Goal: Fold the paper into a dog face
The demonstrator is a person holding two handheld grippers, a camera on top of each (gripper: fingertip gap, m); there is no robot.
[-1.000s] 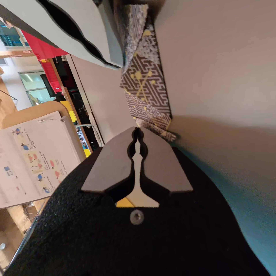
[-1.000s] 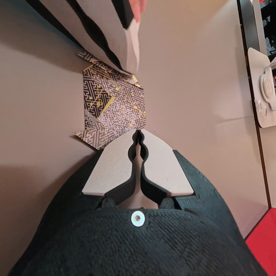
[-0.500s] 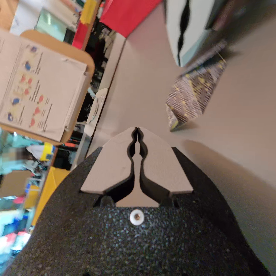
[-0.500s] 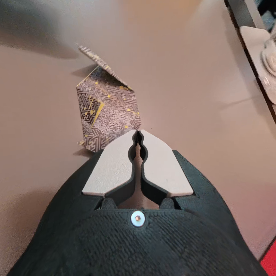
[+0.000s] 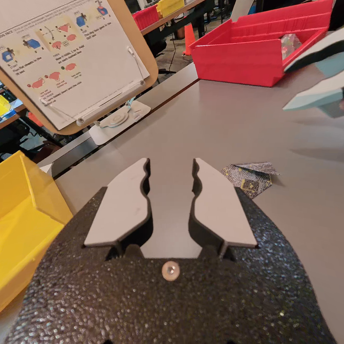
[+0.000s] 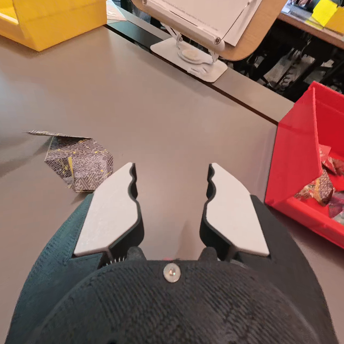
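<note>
Both grippers, left gripper (image 5: 170,162) and right gripper (image 6: 171,166), hover with jaws apart and empty above the table (image 6: 167,115), leaving the folded patterned paper (image 6: 80,162) lying mid-surface, apparently finished and ready for the red bin (image 6: 297,163) at the right edge.

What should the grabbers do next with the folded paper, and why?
Probably the right gripper should swing left and pinch the folded paper to carry it to the red bin. Both grippers are open and hold nothing, the paper lies alone on the table looking already folded, one flap sticking up, and the red bin already holds other folded papers.
</note>
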